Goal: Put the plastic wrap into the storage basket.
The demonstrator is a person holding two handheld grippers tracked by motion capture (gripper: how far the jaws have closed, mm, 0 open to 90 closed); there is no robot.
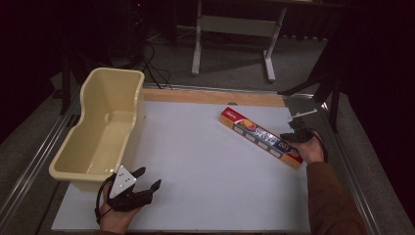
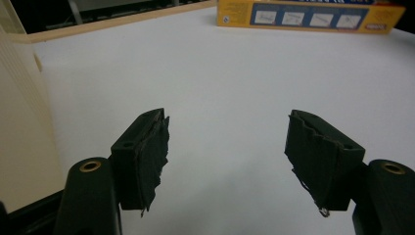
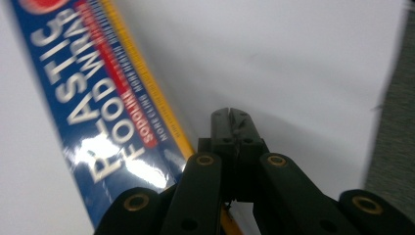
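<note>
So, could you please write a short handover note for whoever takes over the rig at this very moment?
Left gripper: open, holding nothing, at the near left of the white table, beside the cream tub.
Right gripper: shut on nothing, right beside the near end of the plastic food wrap box.
Box: flat on the table, far right, lying diagonally.
Done: nothing moved into the tub; it looks empty.
Left: probably grasp the box and carry it over.

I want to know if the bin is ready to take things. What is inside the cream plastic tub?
The cream tub looks empty in the high view: only its bare, glossy floor shows. Its near wall hides the strip of floor just behind it.
</note>
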